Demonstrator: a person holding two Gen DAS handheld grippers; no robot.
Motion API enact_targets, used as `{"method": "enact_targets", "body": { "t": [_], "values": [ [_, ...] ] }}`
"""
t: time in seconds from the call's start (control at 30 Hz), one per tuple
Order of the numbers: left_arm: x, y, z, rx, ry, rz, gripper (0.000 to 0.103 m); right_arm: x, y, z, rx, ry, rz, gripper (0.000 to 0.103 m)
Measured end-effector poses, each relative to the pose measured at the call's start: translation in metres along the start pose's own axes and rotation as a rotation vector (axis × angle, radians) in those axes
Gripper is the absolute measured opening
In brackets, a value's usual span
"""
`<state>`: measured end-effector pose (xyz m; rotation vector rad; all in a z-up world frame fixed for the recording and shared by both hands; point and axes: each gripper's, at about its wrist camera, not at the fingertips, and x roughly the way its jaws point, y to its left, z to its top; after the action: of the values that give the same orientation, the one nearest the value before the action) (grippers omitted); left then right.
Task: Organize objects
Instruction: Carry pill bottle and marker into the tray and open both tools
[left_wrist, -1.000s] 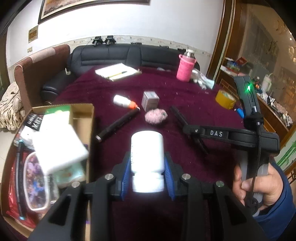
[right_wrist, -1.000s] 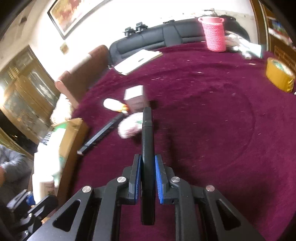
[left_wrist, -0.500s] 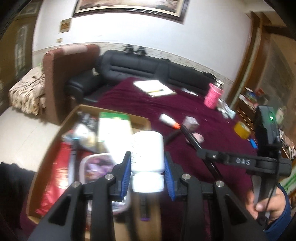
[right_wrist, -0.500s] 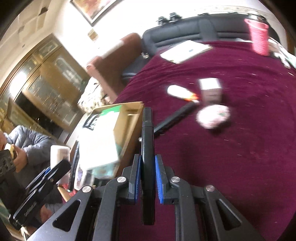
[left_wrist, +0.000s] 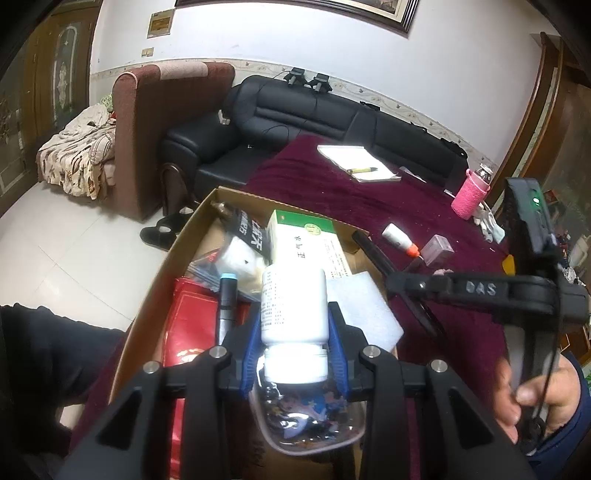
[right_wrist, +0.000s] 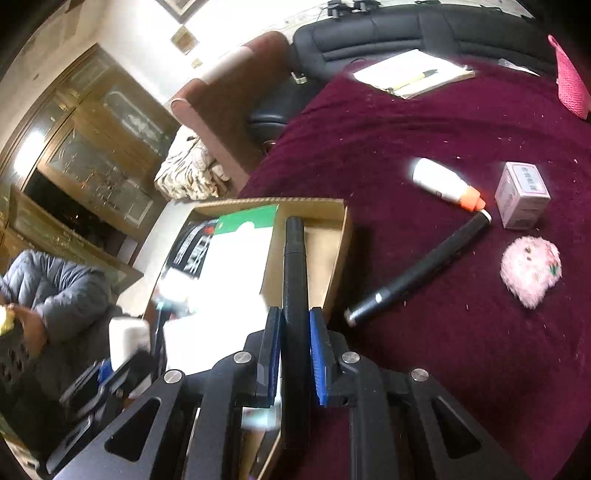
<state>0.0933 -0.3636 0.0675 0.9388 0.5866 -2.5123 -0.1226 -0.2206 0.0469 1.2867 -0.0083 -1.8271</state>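
1. The left gripper (left_wrist: 295, 343) clamps a white bottle (left_wrist: 293, 306) over the half-filled cardboard box (left_wrist: 177, 254), not yet released.
2. The right gripper (right_wrist: 293, 354) pinches a black stick (right_wrist: 294, 266) at the box rim.
3. Still on the cloth: a black pen (right_wrist: 417, 273), glue bottle (right_wrist: 443, 182), small box (right_wrist: 522, 195) and pink puff (right_wrist: 532, 271).

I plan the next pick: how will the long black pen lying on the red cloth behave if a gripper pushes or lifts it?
The black pen is a smooth round cylinder lying flat, so a sideways push would probably roll it across the tablecloth. It looks rigid, not floppy. Being slim, it likely needs a centred pinch or it may pivot.
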Motion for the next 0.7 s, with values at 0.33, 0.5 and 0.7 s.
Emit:
{"method": "enact_targets", "body": {
  "t": [0.33, 0.5, 0.7],
  "values": [
    [0.013, 0.007, 0.004, -0.019, 0.017, -0.007, 0.032, 0.029, 0.004, -0.004, 0.068, 0.034, 0.012, 0.018],
    [0.019, 0.011, 0.006, -0.033, 0.029, 0.003, 0.032, 0.031, 0.006, -0.006, 0.083, 0.011, 0.006, 0.018],
    [0.030, 0.012, 0.008, -0.042, 0.053, 0.009, 0.032, 0.035, 0.003, -0.002, 0.083, -0.006, 0.001, 0.018]
  ]
}}
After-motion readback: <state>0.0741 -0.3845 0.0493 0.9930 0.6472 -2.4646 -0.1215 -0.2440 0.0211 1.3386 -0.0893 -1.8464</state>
